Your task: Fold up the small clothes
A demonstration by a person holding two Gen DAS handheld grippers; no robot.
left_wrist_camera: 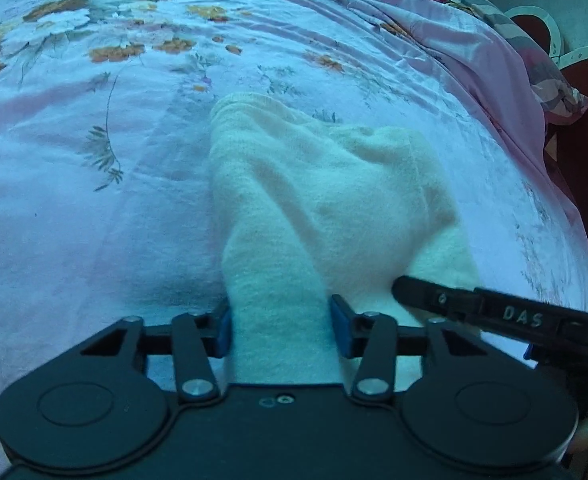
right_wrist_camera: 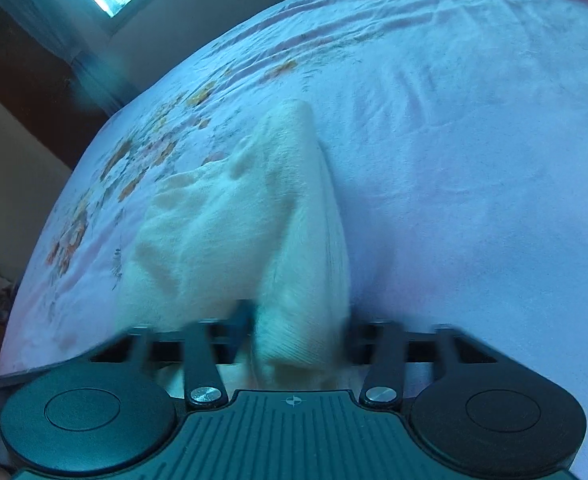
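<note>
Ahead of both grippers and all around them: a bed under a pale floral sheet (left_wrist_camera: 94, 208), orange flower prints toward its far left in the left wrist view. Far right beyond the sheet's edge: a crumpled pink cover (left_wrist_camera: 453, 52) over a patterned pillow (left_wrist_camera: 549, 80). On the sheet, straight out from the fingers: a small cream knitted garment (left_wrist_camera: 313, 200), bunched, its near edge drawn up into both tools. Left gripper (left_wrist_camera: 281, 330): narrowed, blue pads (left_wrist_camera: 339, 330) pressing a fold of the cream cloth from either side. Right gripper (right_wrist_camera: 297, 332): blurred, likewise narrowed on a ribbed fold of the same garment (right_wrist_camera: 286, 240), just right of the left one.
</note>
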